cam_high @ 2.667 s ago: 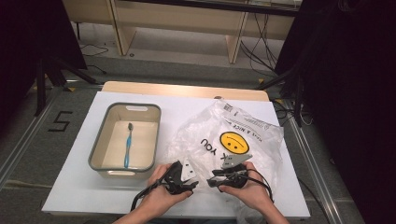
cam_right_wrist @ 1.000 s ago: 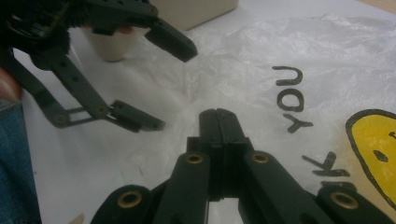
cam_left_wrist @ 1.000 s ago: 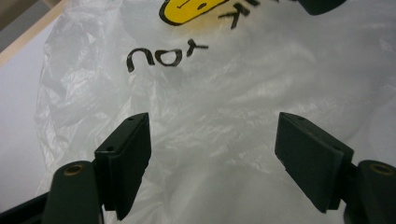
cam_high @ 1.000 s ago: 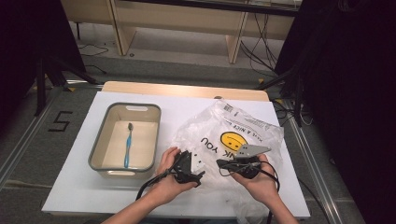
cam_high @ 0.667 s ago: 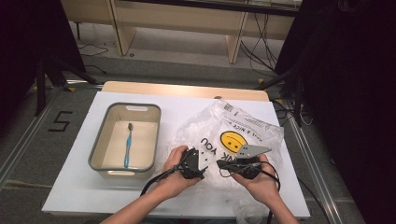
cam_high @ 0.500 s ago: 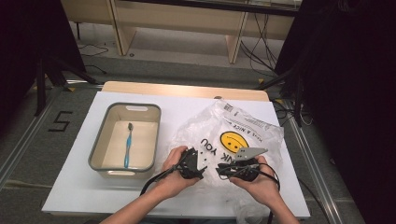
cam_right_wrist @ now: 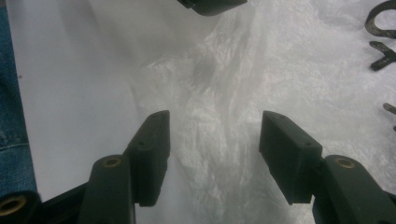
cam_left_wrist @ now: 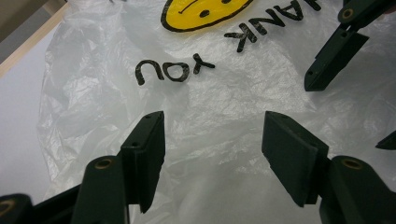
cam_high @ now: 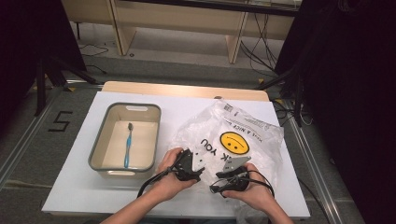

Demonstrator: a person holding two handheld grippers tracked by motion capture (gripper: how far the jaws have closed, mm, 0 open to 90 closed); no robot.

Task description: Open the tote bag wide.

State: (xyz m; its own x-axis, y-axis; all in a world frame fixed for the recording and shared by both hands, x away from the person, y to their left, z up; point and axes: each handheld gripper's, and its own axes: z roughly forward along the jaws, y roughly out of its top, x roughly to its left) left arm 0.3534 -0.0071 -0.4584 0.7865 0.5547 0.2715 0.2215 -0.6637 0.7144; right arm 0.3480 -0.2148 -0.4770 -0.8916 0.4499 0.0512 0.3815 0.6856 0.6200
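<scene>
Bright even overhead light on table (cam_high: 140,100); dark surroundings; gripper views soft, slightly blurred.

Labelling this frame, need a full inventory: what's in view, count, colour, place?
bag: 1, clear plastic with yellow smiley and black print, flat on the table's right half
tub: 1, grey rim, beige inside, table's left half
toothbrush: 1, blue, lying in the tub
table: 1, white top
left gripper: 1, black, open over the bag's near edge
right gripper: 1, black, open over the bag's near edge
hands: 2, holding the grippers
</scene>
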